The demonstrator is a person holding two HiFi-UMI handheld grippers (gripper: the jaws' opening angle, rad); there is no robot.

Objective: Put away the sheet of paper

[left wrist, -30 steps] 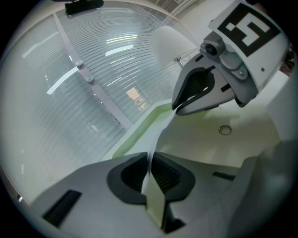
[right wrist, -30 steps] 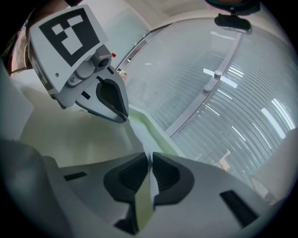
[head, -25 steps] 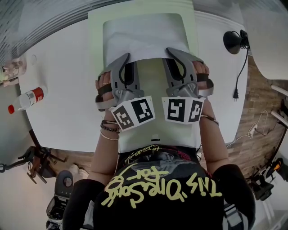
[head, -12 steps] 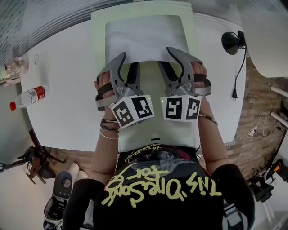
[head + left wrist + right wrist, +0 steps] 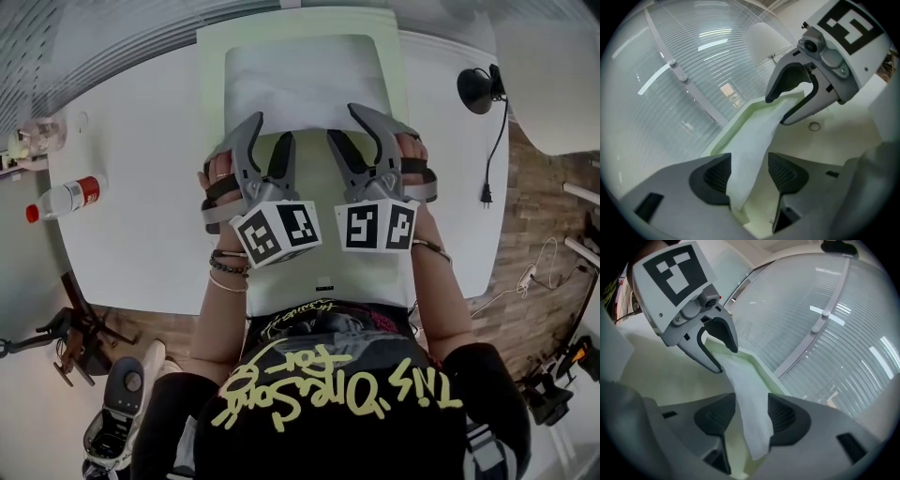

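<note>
One tabletop (image 5: 131, 234) carries one pale green tray (image 5: 211, 56) with one sheet of paper (image 5: 305, 80) lying in it. Both the left gripper (image 5: 270, 128) and the right gripper (image 5: 344, 124) have just been opening their fingers, and the sheet's near edge hangs loose between each pair.

Likely an office or workroom — a broad white desk (image 5: 131, 206) under the fingers (image 5: 249, 150), slatted window blinds (image 5: 112, 37) beyond them, a black corded device (image 5: 474, 87) to their right, and a wood-plank floor (image 5: 539, 197) strewn with cables (image 5: 525, 277).
</note>
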